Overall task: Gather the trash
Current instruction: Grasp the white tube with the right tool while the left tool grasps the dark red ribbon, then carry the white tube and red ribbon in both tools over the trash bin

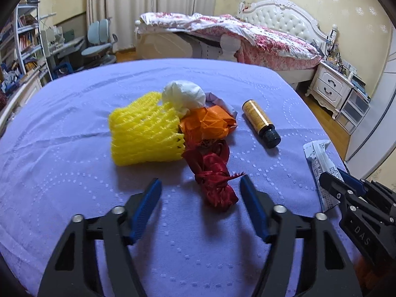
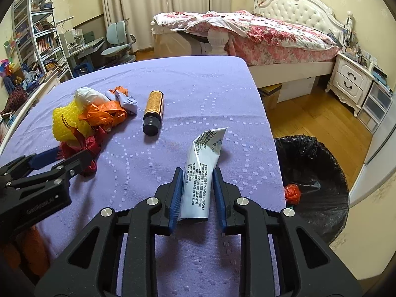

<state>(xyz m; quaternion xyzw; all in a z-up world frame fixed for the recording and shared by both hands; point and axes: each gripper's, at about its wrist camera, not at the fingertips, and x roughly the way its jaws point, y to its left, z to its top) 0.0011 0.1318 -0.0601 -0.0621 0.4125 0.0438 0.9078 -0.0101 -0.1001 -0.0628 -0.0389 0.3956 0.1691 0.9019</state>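
My left gripper (image 1: 200, 185) hangs over the purple tablecloth (image 1: 74, 128) with its jaws apart, the blue pads clear of everything. The near end of a red ribbon bundle (image 1: 212, 175) lies between the tips, not pinched. Behind it the trash sits in one heap: a yellow foam net (image 1: 143, 133), an orange plastic bag (image 1: 210, 123) against its right side, and a white crumpled wad (image 1: 184, 95) at the back. A brown bottle (image 1: 261, 123) with a black cap lies on its side just right of the heap, apart from it.

My right gripper (image 2: 198, 173) has a white printed wrapper (image 2: 200, 173) standing up between its jaws. The pads sit on either side of it with a slight gap showing, so I cannot tell whether they actually press on it. Past the table's right edge stands a bin lined with a black bag (image 2: 316, 180), with a small orange-red ball (image 2: 292, 193) inside.
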